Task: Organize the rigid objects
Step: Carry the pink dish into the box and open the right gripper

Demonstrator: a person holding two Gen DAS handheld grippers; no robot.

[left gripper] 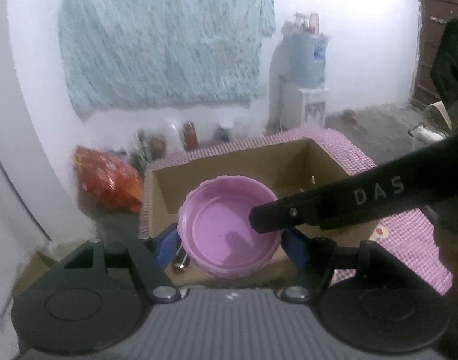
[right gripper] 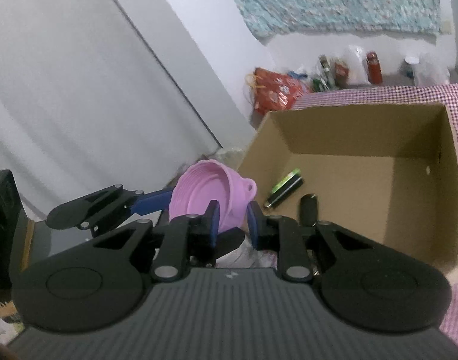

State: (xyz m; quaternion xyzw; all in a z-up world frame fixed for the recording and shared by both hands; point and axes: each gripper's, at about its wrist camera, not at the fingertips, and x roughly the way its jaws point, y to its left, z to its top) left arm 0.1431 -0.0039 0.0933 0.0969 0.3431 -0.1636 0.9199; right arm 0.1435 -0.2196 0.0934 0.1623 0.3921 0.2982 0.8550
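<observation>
we hold a pink bowl (left gripper: 230, 234) in the air, near the front of the cardboard box (right gripper: 420, 180) on the checked tabletop (left gripper: 408, 240). our left gripper (left gripper: 230, 244) is clamped across the bowl's sides. our right gripper (right gripper: 232, 222) is clamped on its rim. a lighter (right gripper: 284, 190) lies in the box.

Funnel (left gripper: 229, 234) betw. left gripper (left gripper: 229, 247) pads, above box (right gripper: 423, 210) near edge; box on tablecloth (left gripper: 408, 240); lighter (right gripper: 284, 192) on box floor.
</observation>
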